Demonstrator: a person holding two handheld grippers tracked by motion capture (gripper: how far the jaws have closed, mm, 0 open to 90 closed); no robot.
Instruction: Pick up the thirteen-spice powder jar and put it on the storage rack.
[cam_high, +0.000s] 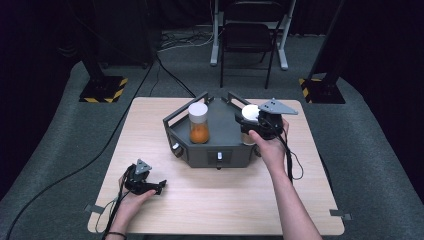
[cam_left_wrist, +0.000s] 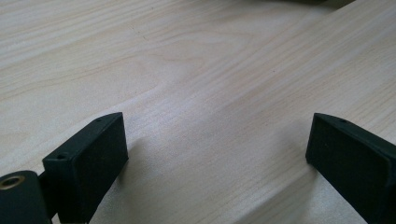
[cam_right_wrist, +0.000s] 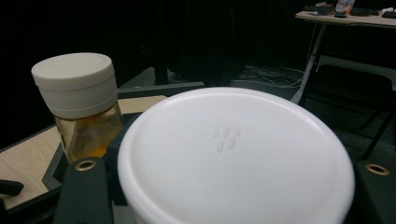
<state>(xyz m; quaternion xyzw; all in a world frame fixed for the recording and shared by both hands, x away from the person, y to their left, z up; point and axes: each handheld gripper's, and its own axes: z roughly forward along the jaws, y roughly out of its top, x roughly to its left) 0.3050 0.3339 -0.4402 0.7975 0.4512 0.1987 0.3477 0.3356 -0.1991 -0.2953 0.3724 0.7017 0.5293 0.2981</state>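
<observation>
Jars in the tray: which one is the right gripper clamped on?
The right-hand white-lidded jar, at the tray's right side: the right gripper is shut on it. The other jar, holding orange contents, stands free at the tray's left.

Your surface (cam_left_wrist: 210, 70) is pale wood with a fine, smooth grain and a soft matt sheen. The jaws look like matt black plastic, brass-coloured inserts set in them. At your twelve o'clock, the white lid (cam_right_wrist: 233, 154) is smooth, satin plastic; the jar (cam_right_wrist: 86, 126) beyond has clear, glossy walls. The tray (cam_high: 227, 132) looks dark grey and matt.
</observation>
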